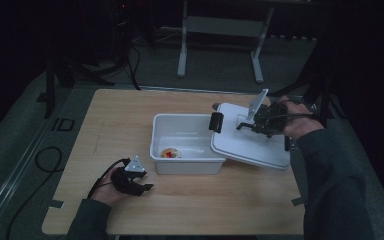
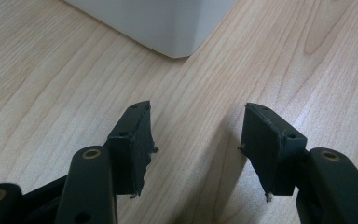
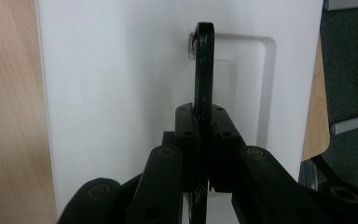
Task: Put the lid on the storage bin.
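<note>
We've got the right gripper [image 3: 204,116] clamped on the lid's black handle [image 3: 203,65], lid [image 1: 250,142] tilted over the white bin's [image 1: 187,160] right rim. Near left, our left gripper [image 2: 196,135] rests on the table [image 1: 220,205], jaws apart, empty.

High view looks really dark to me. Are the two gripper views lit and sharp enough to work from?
High view: dim and murky, though the white bin and lid stand out. Left gripper view: bright, sharp wood grain on the table, soft shadows under the fingers. Right gripper view: evenly lit, the lid's black handle crisp, no glare.
</note>
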Action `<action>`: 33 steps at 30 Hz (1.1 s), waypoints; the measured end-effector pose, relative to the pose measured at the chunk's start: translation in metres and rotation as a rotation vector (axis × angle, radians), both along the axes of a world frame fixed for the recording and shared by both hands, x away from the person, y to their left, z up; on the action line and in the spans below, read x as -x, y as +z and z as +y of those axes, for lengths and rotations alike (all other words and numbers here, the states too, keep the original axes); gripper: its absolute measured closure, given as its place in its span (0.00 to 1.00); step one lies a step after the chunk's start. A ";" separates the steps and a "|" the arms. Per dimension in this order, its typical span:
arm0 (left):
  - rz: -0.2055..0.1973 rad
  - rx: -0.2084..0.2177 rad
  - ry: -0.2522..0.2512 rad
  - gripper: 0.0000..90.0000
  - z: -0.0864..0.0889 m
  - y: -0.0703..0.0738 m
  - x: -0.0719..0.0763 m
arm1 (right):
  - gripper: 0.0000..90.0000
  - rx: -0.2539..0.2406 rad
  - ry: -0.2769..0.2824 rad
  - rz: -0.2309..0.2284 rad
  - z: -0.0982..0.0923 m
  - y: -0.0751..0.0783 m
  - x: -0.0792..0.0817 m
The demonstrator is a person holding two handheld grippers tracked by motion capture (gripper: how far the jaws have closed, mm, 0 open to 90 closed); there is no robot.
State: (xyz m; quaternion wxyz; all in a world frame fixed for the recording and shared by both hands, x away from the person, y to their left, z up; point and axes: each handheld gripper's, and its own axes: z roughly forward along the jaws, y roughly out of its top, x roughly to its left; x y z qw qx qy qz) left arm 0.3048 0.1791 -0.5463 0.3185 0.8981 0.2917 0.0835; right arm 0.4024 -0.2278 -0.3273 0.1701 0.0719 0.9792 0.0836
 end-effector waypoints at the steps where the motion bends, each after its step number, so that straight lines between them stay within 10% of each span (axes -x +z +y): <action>1: 0.001 0.000 0.000 0.48 0.000 0.000 0.000 | 0.94 0.000 0.004 -0.001 0.001 0.000 -0.001; 33: 0.005 0.005 0.000 0.48 0.000 0.000 0.000 | 0.94 0.001 0.074 0.003 0.041 0.007 -0.009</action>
